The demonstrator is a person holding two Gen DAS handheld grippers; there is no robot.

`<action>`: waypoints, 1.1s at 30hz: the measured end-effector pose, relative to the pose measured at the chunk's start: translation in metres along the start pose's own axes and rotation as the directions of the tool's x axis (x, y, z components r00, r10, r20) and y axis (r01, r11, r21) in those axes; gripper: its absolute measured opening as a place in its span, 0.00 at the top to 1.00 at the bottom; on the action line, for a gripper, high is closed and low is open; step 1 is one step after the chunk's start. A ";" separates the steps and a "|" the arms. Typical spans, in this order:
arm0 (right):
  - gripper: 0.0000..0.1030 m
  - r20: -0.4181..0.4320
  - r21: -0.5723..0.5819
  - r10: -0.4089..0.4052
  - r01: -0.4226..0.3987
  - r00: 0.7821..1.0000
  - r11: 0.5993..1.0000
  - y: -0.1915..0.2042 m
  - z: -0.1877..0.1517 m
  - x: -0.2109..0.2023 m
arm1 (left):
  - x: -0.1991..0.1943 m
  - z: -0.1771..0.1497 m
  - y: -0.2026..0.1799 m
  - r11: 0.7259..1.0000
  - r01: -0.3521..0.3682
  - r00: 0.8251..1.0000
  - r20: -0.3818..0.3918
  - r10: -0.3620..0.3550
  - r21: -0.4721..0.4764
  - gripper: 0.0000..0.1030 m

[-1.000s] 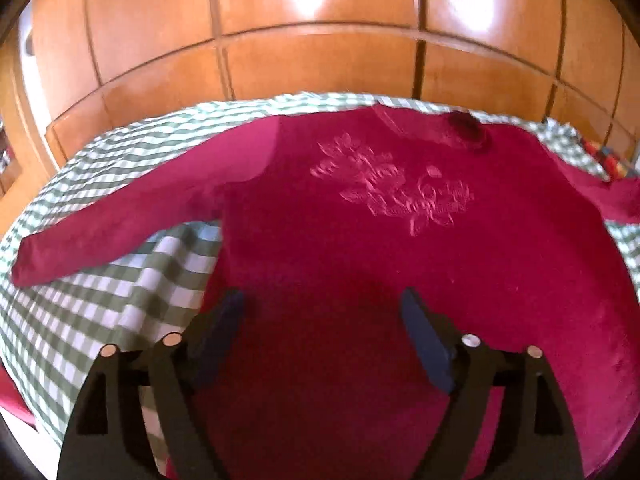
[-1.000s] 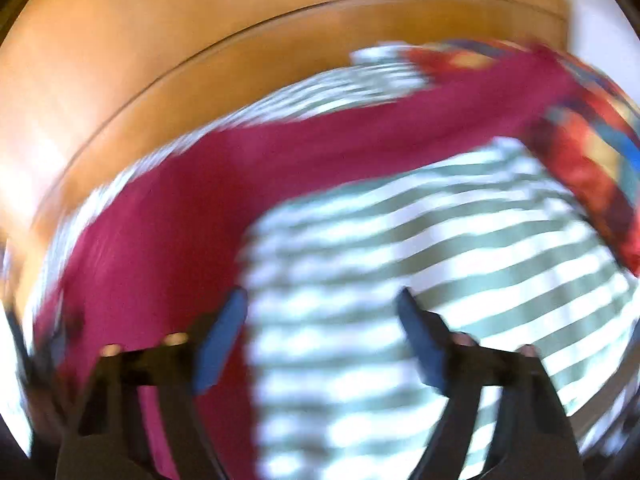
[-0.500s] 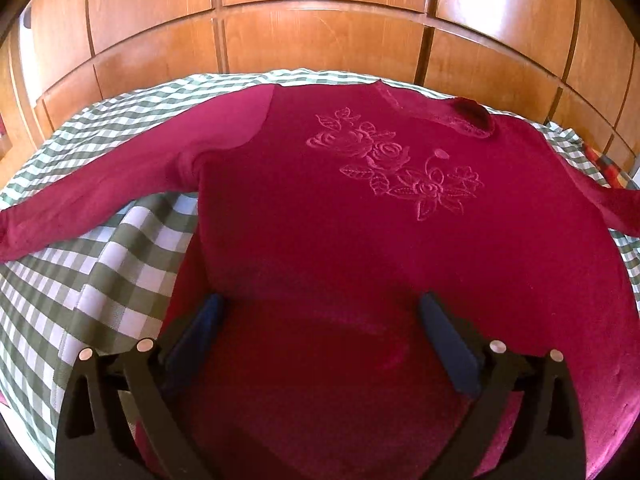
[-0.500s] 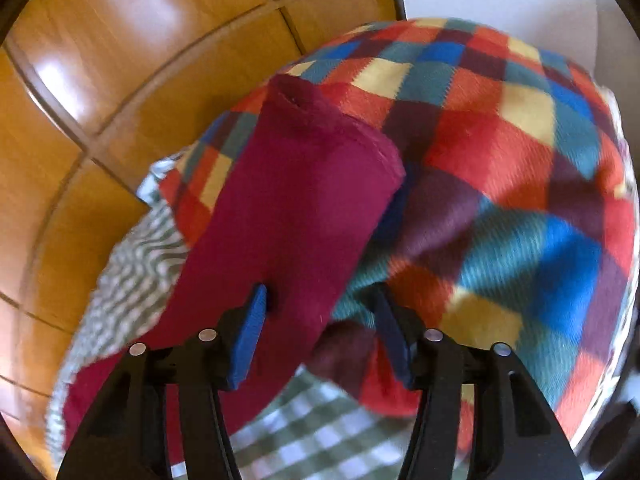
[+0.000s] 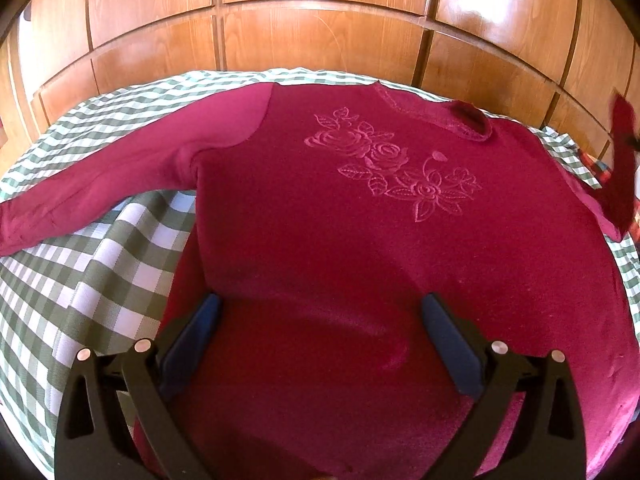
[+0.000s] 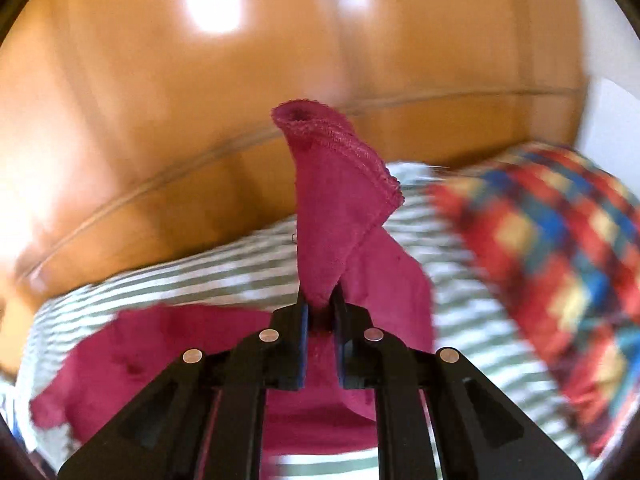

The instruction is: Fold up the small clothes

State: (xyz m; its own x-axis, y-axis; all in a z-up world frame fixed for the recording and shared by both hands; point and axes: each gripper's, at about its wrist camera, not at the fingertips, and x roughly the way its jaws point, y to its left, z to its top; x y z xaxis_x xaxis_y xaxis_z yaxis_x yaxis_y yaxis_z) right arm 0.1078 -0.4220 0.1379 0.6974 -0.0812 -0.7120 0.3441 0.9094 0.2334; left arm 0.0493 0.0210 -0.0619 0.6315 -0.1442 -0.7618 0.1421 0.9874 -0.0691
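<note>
Dark red sweater (image 5: pixel 340 248) spread flat, front side up, on a green and white checked cloth (image 5: pixel 80 280). Embossed roses (image 5: pixel 396 172) on the chest, neckline (image 5: pixel 436 116) toward the wooden panelled wall (image 5: pixel 320 20). One sleeve (image 5: pixel 104 188) stretched out flat to the left side of the left wrist view, over the checked cloth. Other sleeve (image 6: pixel 336 216) lifted off the surface at the right edge of that same view, dark and blurred there.

Left claw (image 5: pixel 320 336) wide open above the lower part of the sweater body, blue pads (image 5: pixel 192 344) well apart, nothing between them; jaws just opened a little further. Whether the tips touch the fabric: cannot tell.

Right claw (image 6: pixel 320 312) closed tight on the lifted sleeve, jaws just closed, fabric pinched between the two blue pads. Cuff end (image 6: pixel 316 120) standing up above the fingertips, open mouth of the cuff visible, hem stitching clear. Rest of the sleeve hanging down behind and below the claw toward the body of the sweater. Background in the right wrist view blurred.

Multicoloured checked blanket or pillow (image 6: pixel 560 240) at the right side in the right wrist view, lying on the checked cloth, near the held sleeve but apart from it. Same wooden wall behind, with bright light reflections.
</note>
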 end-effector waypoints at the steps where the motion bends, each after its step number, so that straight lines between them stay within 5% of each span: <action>1: 0.91 -0.019 -0.037 0.093 -0.094 0.995 0.995 0.047 -0.006 0.010 | 0.000 0.000 0.000 1.000 0.002 1.000 0.000 -0.002 -0.001 0.03; 6: 0.91 -0.139 -0.181 0.313 -0.335 0.939 0.925 0.170 -0.039 0.036 | -0.001 -0.001 0.001 1.000 0.012 1.000 -0.003 -0.012 -0.005 0.03; 7: 0.84 -0.170 -0.210 0.347 -0.378 0.922 0.902 0.188 -0.047 0.038 | -0.001 0.000 0.001 1.000 0.014 1.000 -0.008 -0.014 -0.005 0.03; 8: 0.74 -0.185 -0.227 0.361 -0.397 0.914 0.890 0.198 -0.053 0.035 | -0.002 0.001 0.001 1.000 0.018 1.000 -0.016 -0.018 -0.002 0.03; 10: 0.23 -0.162 -0.237 0.379 -0.408 0.911 0.882 0.203 -0.061 0.029 | -0.004 0.004 0.001 0.999 0.033 0.999 -0.031 -0.033 0.003 0.03; 16: 0.20 -0.147 -0.157 0.314 -0.335 0.938 0.929 0.135 -0.083 0.018 | -0.019 0.025 0.016 0.981 0.165 0.986 0.000 -0.165 -0.104 0.05; 19: 0.20 -0.178 -0.101 0.255 -0.276 0.950 0.956 0.093 -0.111 0.016 | -0.015 0.045 0.022 0.961 0.223 0.974 0.014 -0.224 -0.165 0.15; 24: 0.20 -0.220 -0.023 0.178 -0.187 0.959 0.982 0.034 -0.154 0.012 | 0.011 0.082 0.028 0.936 0.247 0.967 -0.001 -0.255 -0.252 0.35; 28: 0.20 -0.198 -0.015 0.093 -0.098 0.976 0.995 0.012 -0.163 0.011 | 0.042 0.116 0.024 0.932 0.227 0.971 -0.008 -0.239 -0.284 0.37; 31: 0.20 -0.179 -0.005 0.037 -0.039 0.983 0.999 0.004 -0.156 0.018 | 0.068 0.134 0.018 0.926 0.228 0.967 -0.041 -0.251 -0.301 0.49; 33: 0.21 -0.171 0.001 0.002 -0.002 0.985 1.000 0.001 -0.151 0.029 | 0.083 0.143 0.007 0.932 0.233 0.963 -0.065 -0.260 -0.279 0.79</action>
State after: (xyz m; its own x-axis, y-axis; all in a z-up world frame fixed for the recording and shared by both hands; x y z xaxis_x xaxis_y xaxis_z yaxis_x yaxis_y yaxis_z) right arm 0.0338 -0.3621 0.0178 0.5805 -0.0081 -0.8142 0.3429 0.9094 0.2354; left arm 0.2114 0.0068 -0.0336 0.5217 -0.3915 -0.7580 0.0668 0.9045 -0.4212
